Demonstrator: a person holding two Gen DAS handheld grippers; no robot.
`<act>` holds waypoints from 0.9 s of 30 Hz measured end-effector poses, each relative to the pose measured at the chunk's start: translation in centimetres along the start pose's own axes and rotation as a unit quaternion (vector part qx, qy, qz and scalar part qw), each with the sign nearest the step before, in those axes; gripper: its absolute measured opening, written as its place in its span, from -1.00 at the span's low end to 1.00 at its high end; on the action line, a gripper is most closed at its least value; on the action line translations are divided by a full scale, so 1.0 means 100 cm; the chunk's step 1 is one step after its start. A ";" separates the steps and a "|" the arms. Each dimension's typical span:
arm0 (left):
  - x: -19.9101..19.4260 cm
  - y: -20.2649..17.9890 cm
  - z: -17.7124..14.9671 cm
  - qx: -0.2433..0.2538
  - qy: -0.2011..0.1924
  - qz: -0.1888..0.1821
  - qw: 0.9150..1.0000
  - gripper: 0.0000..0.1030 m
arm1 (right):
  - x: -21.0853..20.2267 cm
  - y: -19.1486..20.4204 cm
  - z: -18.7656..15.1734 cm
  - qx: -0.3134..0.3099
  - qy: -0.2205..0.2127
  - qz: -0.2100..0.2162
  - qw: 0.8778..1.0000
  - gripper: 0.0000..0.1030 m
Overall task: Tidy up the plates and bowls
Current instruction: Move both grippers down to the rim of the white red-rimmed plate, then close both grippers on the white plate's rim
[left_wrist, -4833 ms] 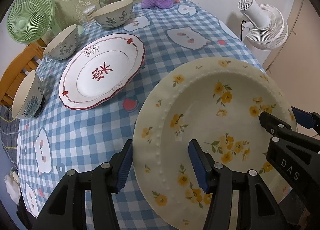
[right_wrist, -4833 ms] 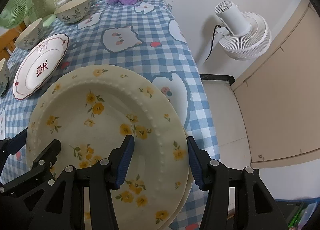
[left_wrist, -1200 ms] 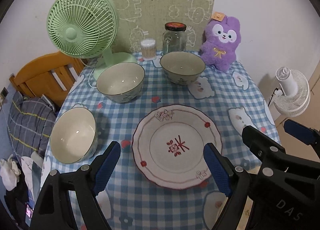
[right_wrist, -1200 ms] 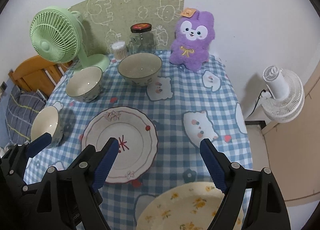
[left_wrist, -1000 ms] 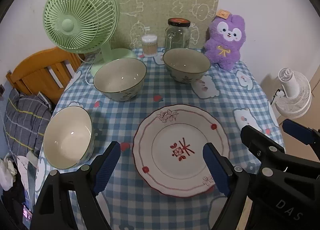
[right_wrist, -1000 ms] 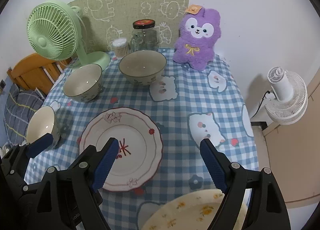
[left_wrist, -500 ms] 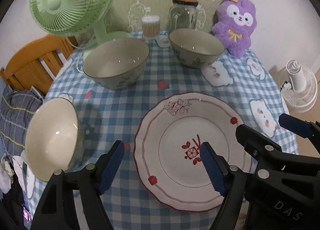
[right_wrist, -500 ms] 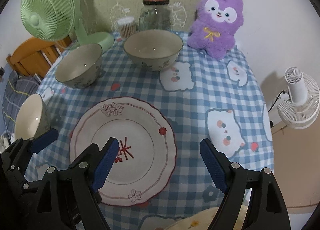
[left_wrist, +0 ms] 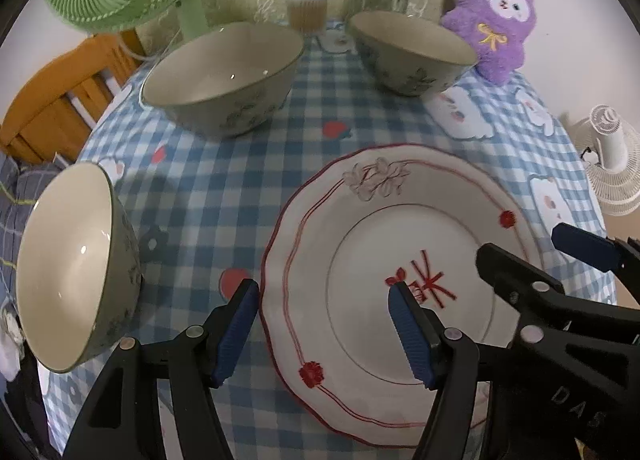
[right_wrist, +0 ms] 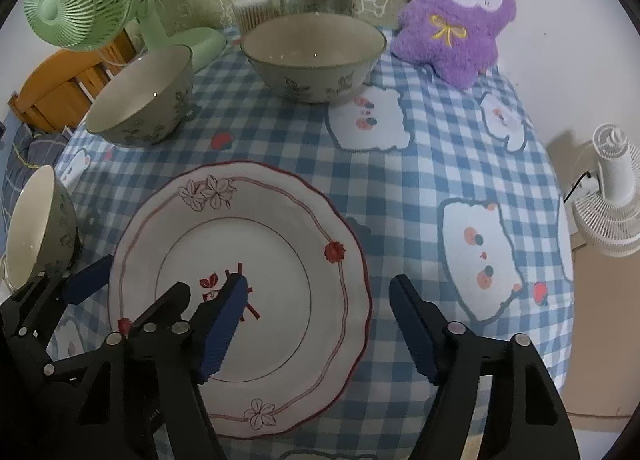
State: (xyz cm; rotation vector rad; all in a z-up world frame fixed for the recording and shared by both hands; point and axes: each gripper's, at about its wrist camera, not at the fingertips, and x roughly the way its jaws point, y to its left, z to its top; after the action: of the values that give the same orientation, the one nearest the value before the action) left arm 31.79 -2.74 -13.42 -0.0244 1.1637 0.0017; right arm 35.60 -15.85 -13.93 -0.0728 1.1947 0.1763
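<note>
While both grippers were closing, the left gripper (left_wrist: 324, 326) and right gripper (right_wrist: 318, 326) straddled opposite rims of the red-trimmed plate (right_wrist: 256, 260), flat on the desk (right_wrist: 420, 180); you needed both pads seated evenly before lifting.

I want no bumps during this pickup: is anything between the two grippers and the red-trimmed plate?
Nothing visible. The left gripper straddles the red-trimmed plate at its left rim, the right gripper at its right rim, jaws closing, pads not yet touching.
</note>
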 end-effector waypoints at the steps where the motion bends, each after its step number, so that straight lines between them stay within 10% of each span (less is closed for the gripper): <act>1: 0.003 0.001 -0.001 -0.001 0.003 0.001 1.000 0.32 | 0.002 0.000 0.000 0.000 0.002 0.000 1.000 0.42; 27: 0.010 -0.001 0.003 -0.004 0.011 0.005 1.000 0.19 | 0.024 -0.009 0.006 0.017 0.022 0.007 1.000 -0.03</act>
State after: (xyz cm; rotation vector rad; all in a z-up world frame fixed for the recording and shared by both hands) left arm 32.49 -2.90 -14.25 -0.0265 1.1862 0.0153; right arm 37.17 -16.45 -15.94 -0.0393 1.2416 0.1672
